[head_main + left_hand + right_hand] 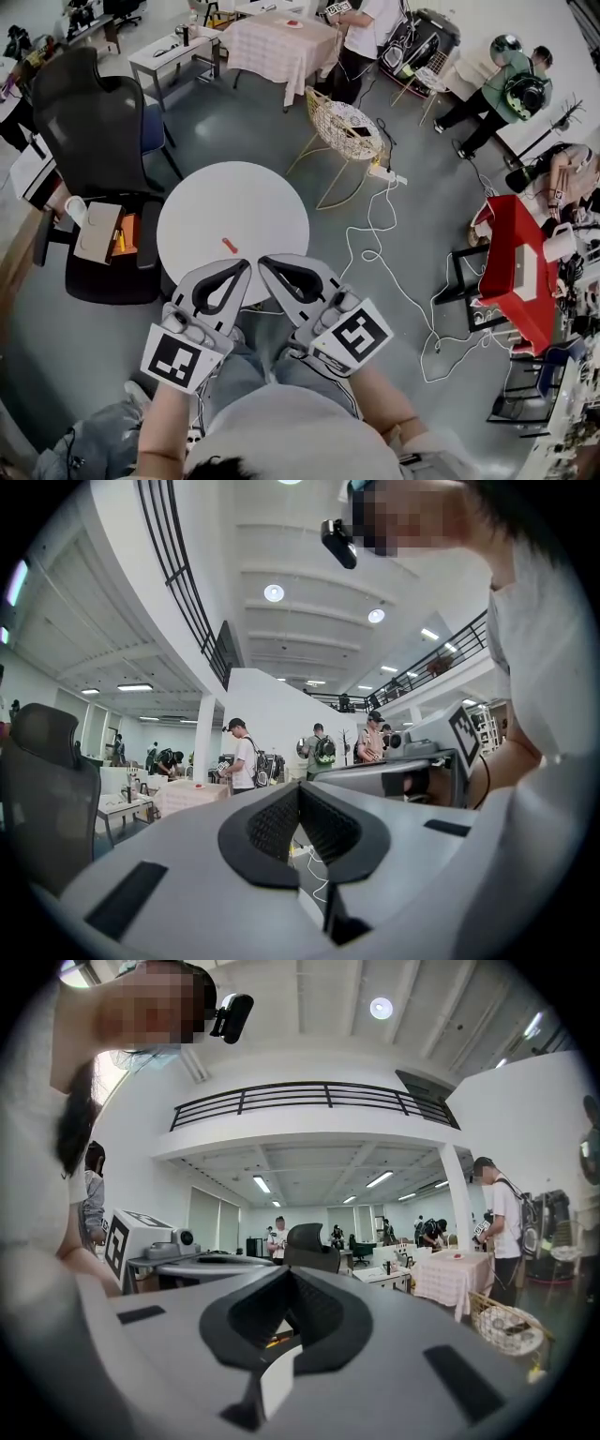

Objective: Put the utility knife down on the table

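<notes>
- The round white table (202,202) stands in front of the person, its near edge running under the tips of both grippers; a black office chair (89,122) sits off to its far left.
- The left gripper (246,265) is held low and close to the body, jaws pressed together at the tips. Its own view shows only floor and cable through the loop between the pads, so it carries nothing.
- The right gripper (263,263) sits just beside it, tip almost meeting the left one, jaws likewise closed tip to tip and empty.
- The utility knife (230,246) — a small orange sliver — lies flat on the table's near part, free of both grippers. It rests just beyond and slightly left of the left gripper's tip, its long axis slanting from far-left to near-right.
- By my reading the knife is set down and the task looks complete. Should it need touching again, the left gripper is the nearer one, with a short reach forward.
</notes>
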